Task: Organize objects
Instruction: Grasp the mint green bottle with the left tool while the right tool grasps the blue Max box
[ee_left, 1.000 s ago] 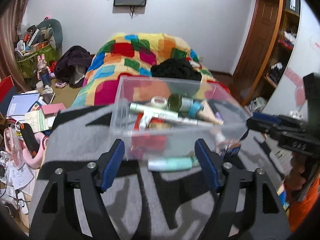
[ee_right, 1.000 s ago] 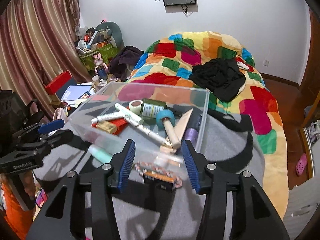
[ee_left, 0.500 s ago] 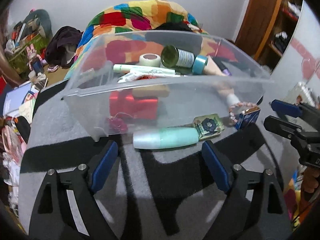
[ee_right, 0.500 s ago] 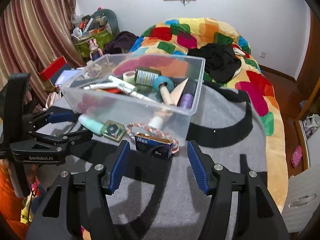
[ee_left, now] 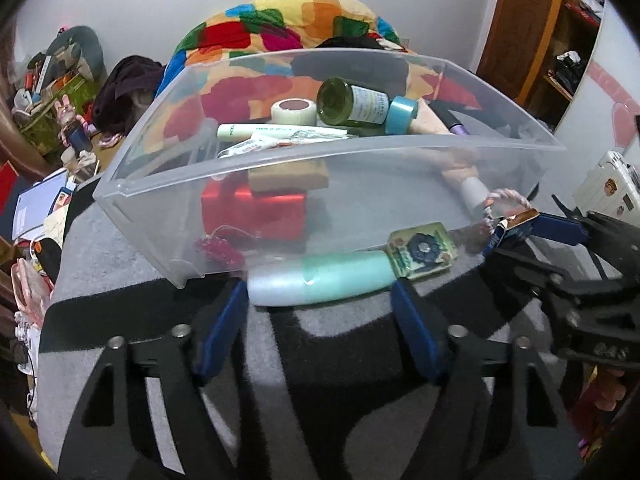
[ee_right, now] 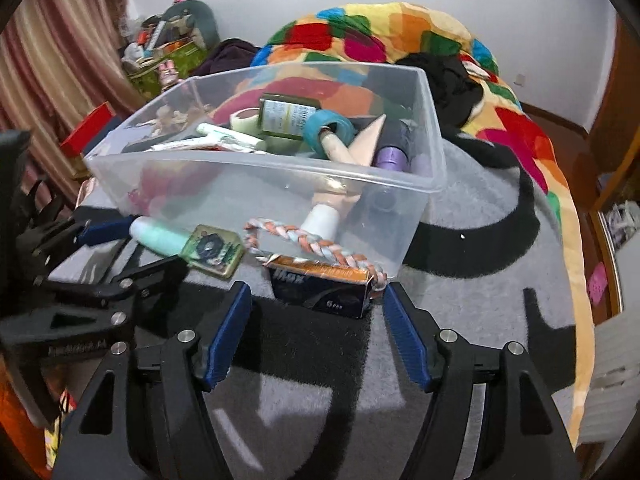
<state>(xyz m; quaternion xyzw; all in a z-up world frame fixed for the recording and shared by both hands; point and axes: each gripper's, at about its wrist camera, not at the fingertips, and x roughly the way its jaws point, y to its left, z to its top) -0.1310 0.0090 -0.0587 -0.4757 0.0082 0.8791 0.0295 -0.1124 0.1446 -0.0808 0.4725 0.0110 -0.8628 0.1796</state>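
A clear plastic bin holding bottles, tubes and tape stands on a grey and black rug. In front of it lie a mint bottle, a green square tile, a braided cord and a dark box. My left gripper is open, its pads on either side of the mint bottle, not touching it. My right gripper is open just short of the dark box.
A bed with a patchwork quilt and black clothing lies behind the bin. Clutter and books sit on the floor at left. A wooden shelf stands at right.
Both grippers have moved down and closer to the items in front of the bin. The left one now straddles the mint bottle; the right one nears the dark box.
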